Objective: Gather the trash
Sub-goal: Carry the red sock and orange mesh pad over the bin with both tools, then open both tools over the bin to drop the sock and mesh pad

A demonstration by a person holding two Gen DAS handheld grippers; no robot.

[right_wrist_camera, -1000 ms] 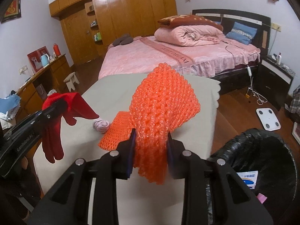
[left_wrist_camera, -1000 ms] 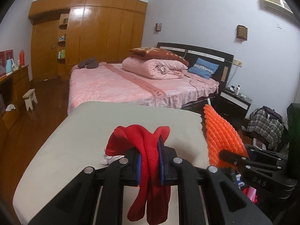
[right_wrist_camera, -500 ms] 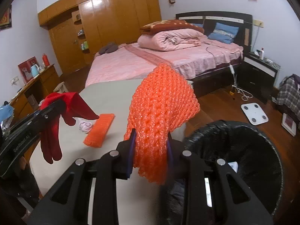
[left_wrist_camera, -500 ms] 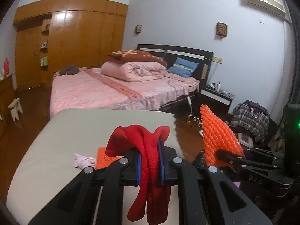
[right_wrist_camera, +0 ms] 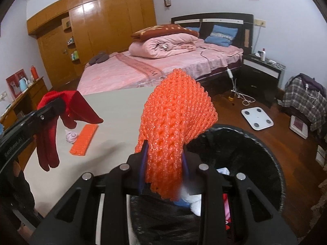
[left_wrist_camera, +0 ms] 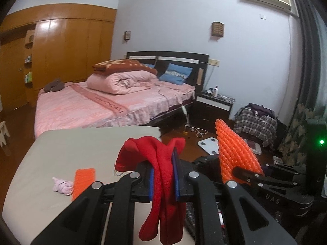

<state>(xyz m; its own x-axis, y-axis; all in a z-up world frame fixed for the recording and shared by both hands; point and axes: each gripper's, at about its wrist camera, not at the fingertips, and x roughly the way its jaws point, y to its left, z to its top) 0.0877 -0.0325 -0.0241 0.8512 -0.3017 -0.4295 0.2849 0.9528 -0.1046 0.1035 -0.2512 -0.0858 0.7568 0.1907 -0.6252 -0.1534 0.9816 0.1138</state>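
My left gripper (left_wrist_camera: 164, 175) is shut on a red fabric glove (left_wrist_camera: 161, 163), which droops below the jaws over the beige table's right edge. In the right wrist view the same red glove (right_wrist_camera: 61, 114) hangs at the left. My right gripper (right_wrist_camera: 163, 163) is shut on an orange foam net (right_wrist_camera: 175, 118) and holds it above the rim of a black-lined trash bin (right_wrist_camera: 265, 149). The orange net (left_wrist_camera: 235, 153) also shows at the right of the left wrist view. On the table lie a flat orange foam piece (right_wrist_camera: 83, 140) and a small pink wad (right_wrist_camera: 71, 137).
The beige table (left_wrist_camera: 71, 149) sits left of the bin, which holds several scraps. Behind stand a pink bed (right_wrist_camera: 163, 67), a black nightstand (right_wrist_camera: 263, 69), a white scale (right_wrist_camera: 257, 118) on the wooden floor, and a plaid bag (right_wrist_camera: 304, 100).
Both grippers have moved right with their loads. The bin has come under the right gripper, and the table has slid left in both views.
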